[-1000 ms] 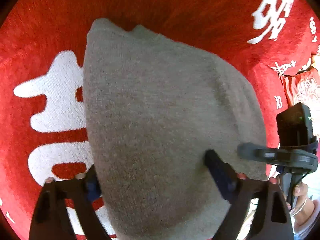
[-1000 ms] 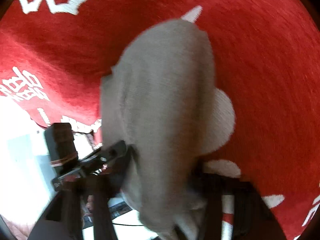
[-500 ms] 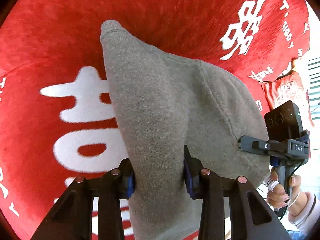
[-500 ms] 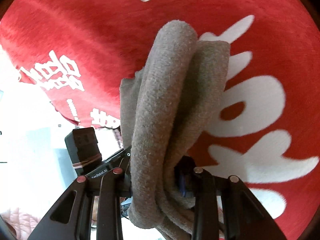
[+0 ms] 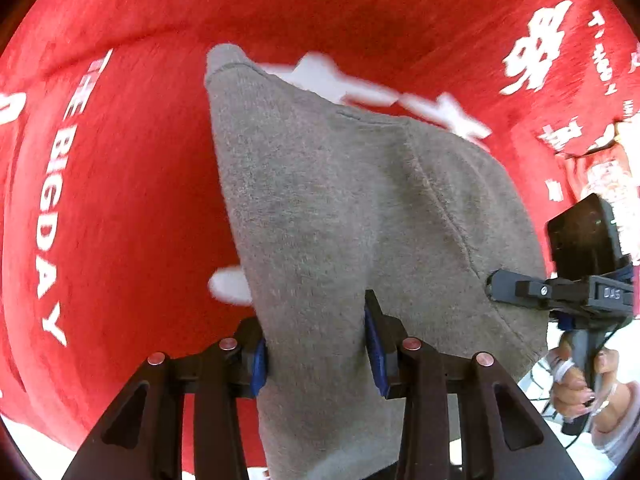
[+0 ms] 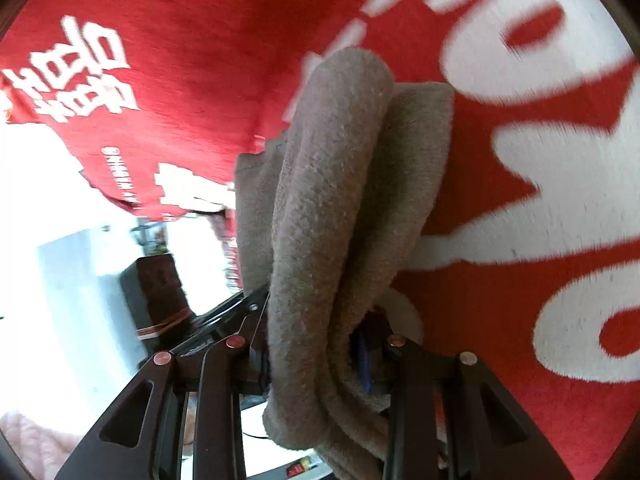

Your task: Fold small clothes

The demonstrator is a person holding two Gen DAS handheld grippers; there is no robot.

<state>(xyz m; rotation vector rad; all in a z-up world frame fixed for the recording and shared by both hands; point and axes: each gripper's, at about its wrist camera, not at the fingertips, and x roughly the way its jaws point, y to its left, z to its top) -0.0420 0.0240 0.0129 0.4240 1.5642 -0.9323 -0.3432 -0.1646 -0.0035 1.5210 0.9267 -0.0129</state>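
A small grey fleece garment [image 5: 340,208] hangs above the red cloth, held by both grippers. In the left wrist view my left gripper [image 5: 316,348] has its blue pads pressed on a bunched edge of the garment, and its jaws are opening slightly with the fabric still between them. The garment's far corner points up and away. In the right wrist view the grey garment [image 6: 340,184] drapes in thick rolled folds, and my right gripper [image 6: 316,360] is shut on its near end. The right pad is mostly hidden by fabric.
A red cloth [image 5: 140,200] with large white lettering spreads under everything; the red cloth [image 6: 192,60] ends at a bright white area on the left. A person's hand [image 5: 576,380] grips the other tool's handle at the right edge.
The left jaws went from wide apart around the garment to closed on its edge. Both grippers carried the garment across the red cloth, and it now hangs bunched rather than spread flat.
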